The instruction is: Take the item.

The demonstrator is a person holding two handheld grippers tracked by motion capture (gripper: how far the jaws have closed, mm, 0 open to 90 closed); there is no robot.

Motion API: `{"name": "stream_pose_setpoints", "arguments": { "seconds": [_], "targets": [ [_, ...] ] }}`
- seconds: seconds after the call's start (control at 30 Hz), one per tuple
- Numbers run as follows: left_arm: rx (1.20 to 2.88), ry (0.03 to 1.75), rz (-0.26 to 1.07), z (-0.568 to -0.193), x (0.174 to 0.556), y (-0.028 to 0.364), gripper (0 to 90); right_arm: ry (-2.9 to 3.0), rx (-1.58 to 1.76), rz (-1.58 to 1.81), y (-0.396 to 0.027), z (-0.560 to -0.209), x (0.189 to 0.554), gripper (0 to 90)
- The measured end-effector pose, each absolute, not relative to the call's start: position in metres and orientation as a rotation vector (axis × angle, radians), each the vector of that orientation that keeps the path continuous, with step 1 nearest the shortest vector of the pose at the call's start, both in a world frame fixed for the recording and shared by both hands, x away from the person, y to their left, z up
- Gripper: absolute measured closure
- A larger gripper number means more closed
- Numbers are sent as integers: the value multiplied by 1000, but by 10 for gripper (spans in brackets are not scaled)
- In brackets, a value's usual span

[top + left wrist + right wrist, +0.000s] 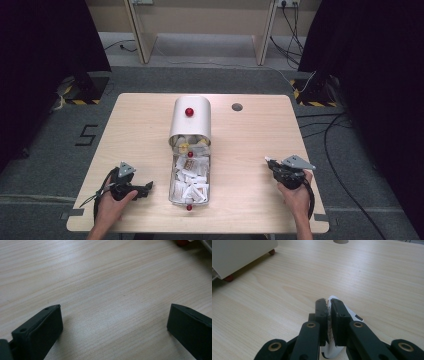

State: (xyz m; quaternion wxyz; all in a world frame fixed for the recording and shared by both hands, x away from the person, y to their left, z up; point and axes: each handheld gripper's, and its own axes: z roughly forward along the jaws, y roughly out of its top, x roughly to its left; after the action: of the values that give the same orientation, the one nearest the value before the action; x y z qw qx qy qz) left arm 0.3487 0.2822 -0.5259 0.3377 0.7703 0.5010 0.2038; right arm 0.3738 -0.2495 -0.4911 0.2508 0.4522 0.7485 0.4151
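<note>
We see right gripper (pixel 329 302) low over pale wood table (pixel 387 277), 2 black jaws pressed together on white packet (pixel 348 311) with black marks; packet edge sticks out right of jaws and below them. Far left: cream box (pixel 239 252) on red feet (pixel 228 278). Far centre: round hole (pixel 340 241) in tabletop.

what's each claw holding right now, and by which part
The right claw is shut on a white packet, pinched along one edge. The left claw is open and holds nothing.
</note>
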Motion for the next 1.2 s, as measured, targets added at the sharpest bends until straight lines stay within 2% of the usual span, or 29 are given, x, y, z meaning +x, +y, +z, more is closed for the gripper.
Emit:
{"name": "stream_pose_setpoints", "arguments": {
  "seconds": [0.83, 1.2],
  "targets": [
    [2007, 1305, 531, -526, 349, 282, 0, 2050, 1279, 1057, -254, -505, 379, 837],
    [2007, 1305, 531, -526, 349, 282, 0, 2052, 1279, 1070, -253, -504, 379, 782]
  ]
}}
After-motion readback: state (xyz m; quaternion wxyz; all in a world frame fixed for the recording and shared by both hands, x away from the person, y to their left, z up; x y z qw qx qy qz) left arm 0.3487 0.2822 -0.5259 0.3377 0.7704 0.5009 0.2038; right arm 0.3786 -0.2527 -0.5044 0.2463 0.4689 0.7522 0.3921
